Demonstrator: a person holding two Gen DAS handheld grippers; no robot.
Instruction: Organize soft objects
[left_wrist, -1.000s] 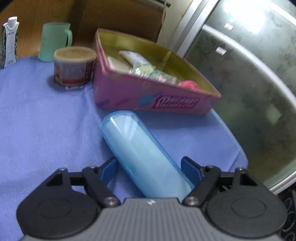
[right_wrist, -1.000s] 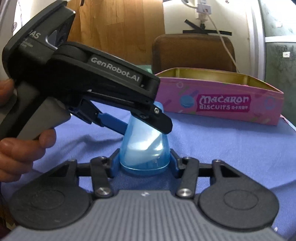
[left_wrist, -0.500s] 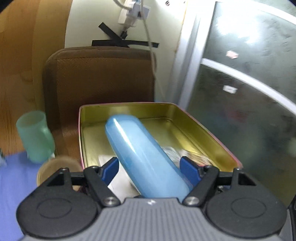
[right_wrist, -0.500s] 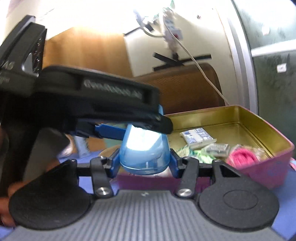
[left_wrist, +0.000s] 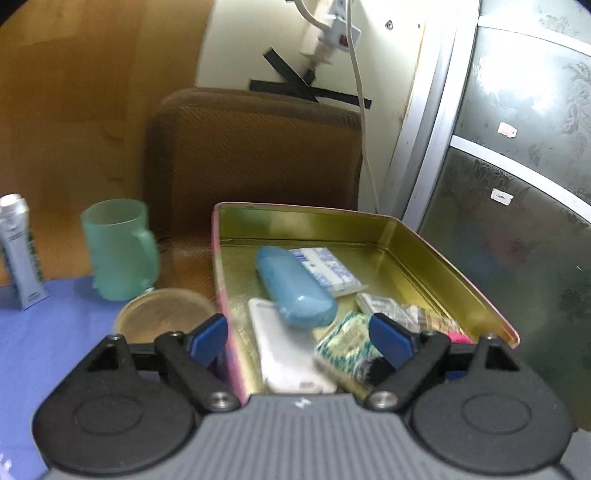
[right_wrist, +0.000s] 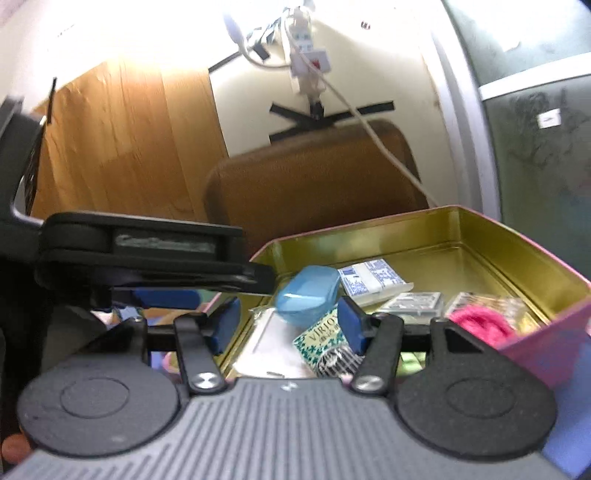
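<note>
The blue case (left_wrist: 295, 291) lies in the tin (left_wrist: 461, 266), tilted across the white pouch (left_wrist: 288, 354) and touching the blue-print packet (left_wrist: 325, 269) at its 2 o'clock; it sits free of both tools. The left gripper (left_wrist: 299, 334) has its jaws opening and nothing between the pads, with the case just beyond them at 12 o'clock. The right gripper (right_wrist: 288, 325) is likewise opening; the case (right_wrist: 308, 295) shows ahead of its pads, clear of them as far as the view tells. By my reading the drop-off step is ending: the case is delivered, and the next move calls for drawing both tools back and up without clipping the tin's near wall, then looking for another soft item. In the tin around the case lie a green patterned sachet (left_wrist: 347, 343) at 5 o'clock, a small grey packet (left_wrist: 384, 304) at 3 o'clock and something pink (right_wrist: 480, 321) at the far right corner. Outside, at 9 o'clock of the tin, stand a round tub (left_wrist: 162, 310), a green mug (left_wrist: 118, 247) and a small carton (left_wrist: 20, 251) on the blue cloth (left_wrist: 44, 332). The left tool's body crosses the right view, so the two could knock as they withdraw.
</note>
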